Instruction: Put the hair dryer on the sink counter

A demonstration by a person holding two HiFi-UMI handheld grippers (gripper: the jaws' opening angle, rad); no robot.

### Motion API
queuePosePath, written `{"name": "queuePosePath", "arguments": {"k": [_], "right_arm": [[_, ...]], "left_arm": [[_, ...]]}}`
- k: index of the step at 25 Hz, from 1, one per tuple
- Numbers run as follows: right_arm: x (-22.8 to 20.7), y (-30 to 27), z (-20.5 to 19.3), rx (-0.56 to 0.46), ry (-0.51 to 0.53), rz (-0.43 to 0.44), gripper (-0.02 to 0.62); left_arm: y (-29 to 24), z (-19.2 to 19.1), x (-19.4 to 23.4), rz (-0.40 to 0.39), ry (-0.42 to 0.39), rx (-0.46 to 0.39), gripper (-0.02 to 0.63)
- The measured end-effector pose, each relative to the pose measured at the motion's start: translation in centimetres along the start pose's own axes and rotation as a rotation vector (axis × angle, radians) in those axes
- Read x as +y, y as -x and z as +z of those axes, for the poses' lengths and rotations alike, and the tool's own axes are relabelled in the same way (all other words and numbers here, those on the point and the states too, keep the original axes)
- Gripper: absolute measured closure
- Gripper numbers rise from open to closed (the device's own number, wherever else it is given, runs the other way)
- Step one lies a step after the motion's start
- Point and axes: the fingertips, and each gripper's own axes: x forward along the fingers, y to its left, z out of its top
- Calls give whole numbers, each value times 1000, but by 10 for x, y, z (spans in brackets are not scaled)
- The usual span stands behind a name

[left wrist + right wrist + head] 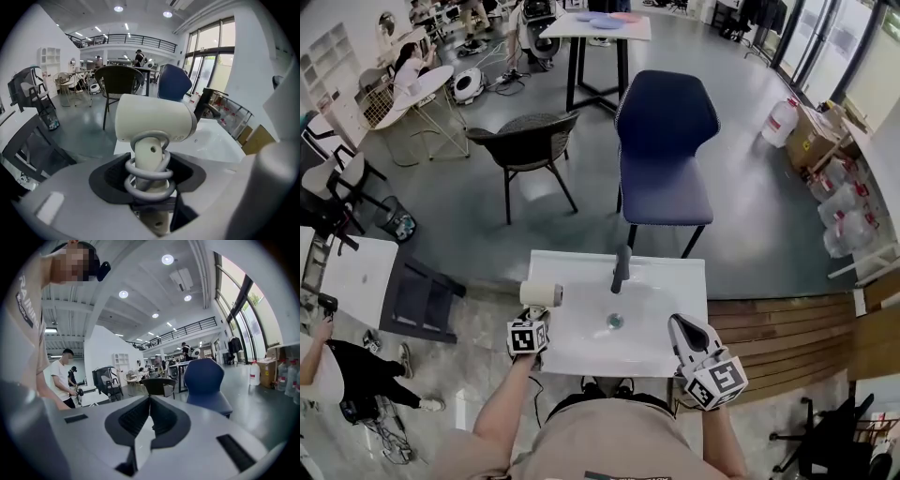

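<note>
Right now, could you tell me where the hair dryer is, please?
In the head view, the hair dryer is at the left edge of the sink, left of the faucet, its handle gripped by the left tool.

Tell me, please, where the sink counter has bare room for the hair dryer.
Bare on the sink counter: the right strip between the basin and the right edge, and the left strip by the hair dryer. Crowded: the middle, with faucet and basin; the right gripper hovers at the front right corner.
</note>
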Motion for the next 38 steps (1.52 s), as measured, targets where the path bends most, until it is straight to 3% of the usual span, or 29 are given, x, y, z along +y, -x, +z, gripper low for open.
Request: {"name": "queuePosePath", "arguments": {"k": [20, 27, 38], "right_arm": [[-9, -8, -4, 26, 8, 11, 588], [-13, -4, -5, 19, -2, 14, 588], [-12, 4, -7, 23, -11, 31, 588]], "left_arm": [[-28, -32, 20, 54, 74, 206, 373], [-39, -35, 23, 114, -46, 253, 368], [-42, -35, 21, 170, -126, 198, 365]]}}
